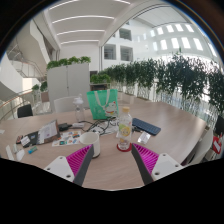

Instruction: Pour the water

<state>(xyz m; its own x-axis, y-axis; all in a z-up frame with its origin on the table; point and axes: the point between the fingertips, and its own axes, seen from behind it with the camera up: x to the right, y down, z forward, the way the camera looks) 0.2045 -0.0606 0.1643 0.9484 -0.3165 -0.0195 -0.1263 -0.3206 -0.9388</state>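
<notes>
A clear plastic bottle [124,130] with a white cap and a yellow label stands upright on a small red coaster on the wooden table [112,165], just ahead of my right finger. A white cup [95,146] stands just ahead of my left finger, to the left of the bottle. My gripper [112,162] is open and empty, with the magenta pads [76,160] spread wide over bare tabletop, short of both the cup and the bottle.
Beyond the cup and bottle lie glasses [103,126], a green bag [104,101], a dark phone or case [145,126], papers and a tablet [45,131] at the left. A chair and a row of plants [165,78] stand behind the table.
</notes>
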